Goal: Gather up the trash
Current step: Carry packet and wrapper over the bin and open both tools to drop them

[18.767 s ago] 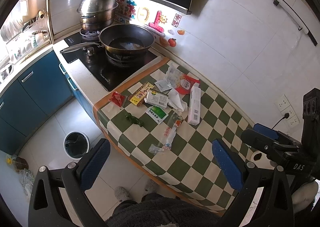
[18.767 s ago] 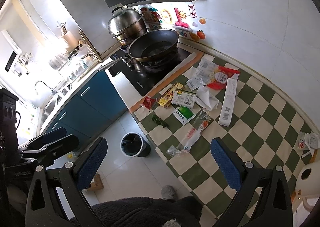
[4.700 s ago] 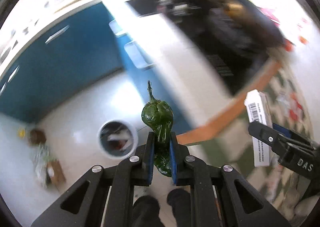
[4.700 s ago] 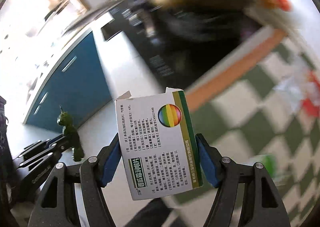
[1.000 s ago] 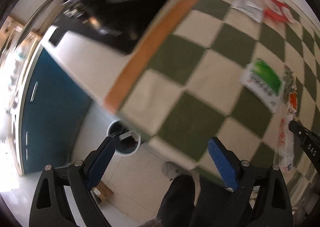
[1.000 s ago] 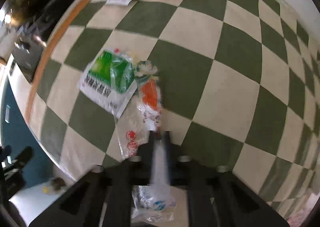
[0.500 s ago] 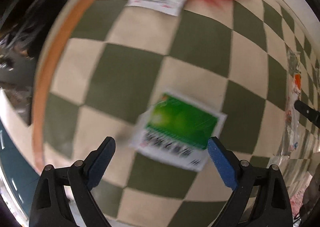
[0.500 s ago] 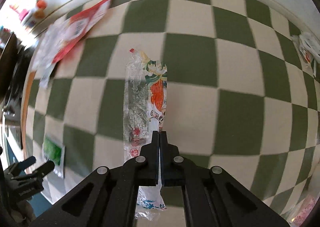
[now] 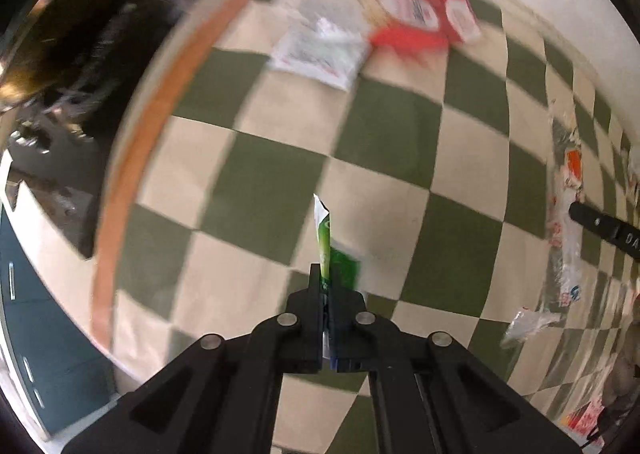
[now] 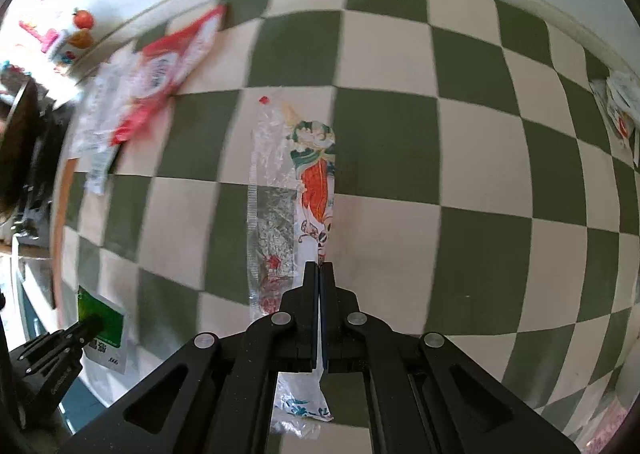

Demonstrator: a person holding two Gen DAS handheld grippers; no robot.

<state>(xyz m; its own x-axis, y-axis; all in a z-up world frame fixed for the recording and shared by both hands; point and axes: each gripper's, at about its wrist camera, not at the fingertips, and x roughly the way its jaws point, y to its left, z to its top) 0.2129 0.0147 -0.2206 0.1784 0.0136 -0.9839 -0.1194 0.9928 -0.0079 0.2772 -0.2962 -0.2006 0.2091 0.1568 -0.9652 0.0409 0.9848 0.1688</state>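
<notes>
My left gripper is shut on the green and white sachet, which stands on edge between the jaws above the green and cream checked tablecloth. The sachet also shows in the right wrist view, with the left gripper on it. My right gripper is shut on the long clear wrapper with an orange figure, which lies flat on the cloth. That wrapper also shows at the right edge of the left wrist view.
A red packet and a white sachet lie at the far side of the cloth near the wall. The black hob is on the left past the orange border. More small wrappers lie at the far right.
My left gripper has closed on the green sachet and tipped it up on edge. My right gripper stays shut on the long wrapper and has moved little.
</notes>
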